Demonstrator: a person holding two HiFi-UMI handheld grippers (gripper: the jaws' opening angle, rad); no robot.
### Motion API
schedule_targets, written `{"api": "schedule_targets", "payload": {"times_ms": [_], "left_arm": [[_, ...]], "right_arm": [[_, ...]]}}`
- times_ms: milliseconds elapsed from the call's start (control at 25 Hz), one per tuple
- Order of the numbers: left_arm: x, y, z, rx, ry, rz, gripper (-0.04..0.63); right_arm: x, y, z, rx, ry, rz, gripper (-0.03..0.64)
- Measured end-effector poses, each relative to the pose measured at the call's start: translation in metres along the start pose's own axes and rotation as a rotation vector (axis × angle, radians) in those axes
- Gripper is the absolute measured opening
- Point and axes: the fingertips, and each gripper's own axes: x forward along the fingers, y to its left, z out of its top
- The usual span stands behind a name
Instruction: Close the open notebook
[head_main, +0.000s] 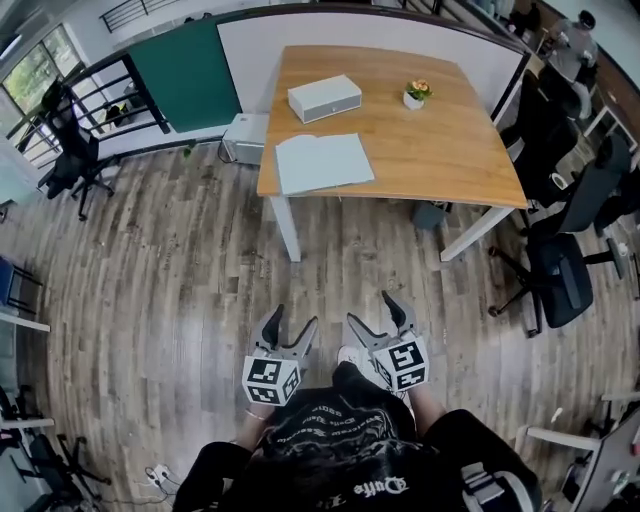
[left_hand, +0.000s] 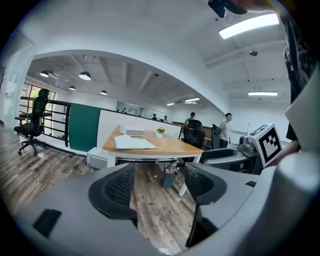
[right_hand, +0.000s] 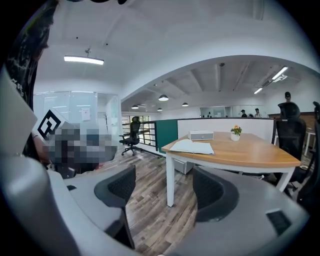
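Pot (head_main: 413, 101) on table (head_main: 440, 150) holds orange flowers (head_main: 419, 89); notebook (head_main: 322, 162) lies open well apart.

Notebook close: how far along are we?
Done: nothing; the notebook lies open on the table, at its near edge. In hand: nothing; the left claw and right claw are both open and empty, over the floor, apart from the table. Left: everything, meaning approach, catch a cover and fold it shut.
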Motion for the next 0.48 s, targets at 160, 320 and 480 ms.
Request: {"api": "schedule_targets", "payload": {"times_ms": [160, 320, 480], "left_arm": [[0.036, -0.001, 0.012, -0.015, -0.019, 0.074, 0.322], [0.067, -0.006, 0.018, -0.035, -0.019, 0.105, 0.322], [0.092, -0.009, 0.021, -0.064, -0.007, 0.125, 0.322]], "right_arm": [[0.018, -0.043, 0.009, 0.015, 0.004, 0.013, 0.345], [0.030, -0.076, 0.013, -0.003, 0.016, 0.036, 0.342], [0.045, -0.102, 0.010, -0.007, 0.045, 0.056, 0.337]]}}
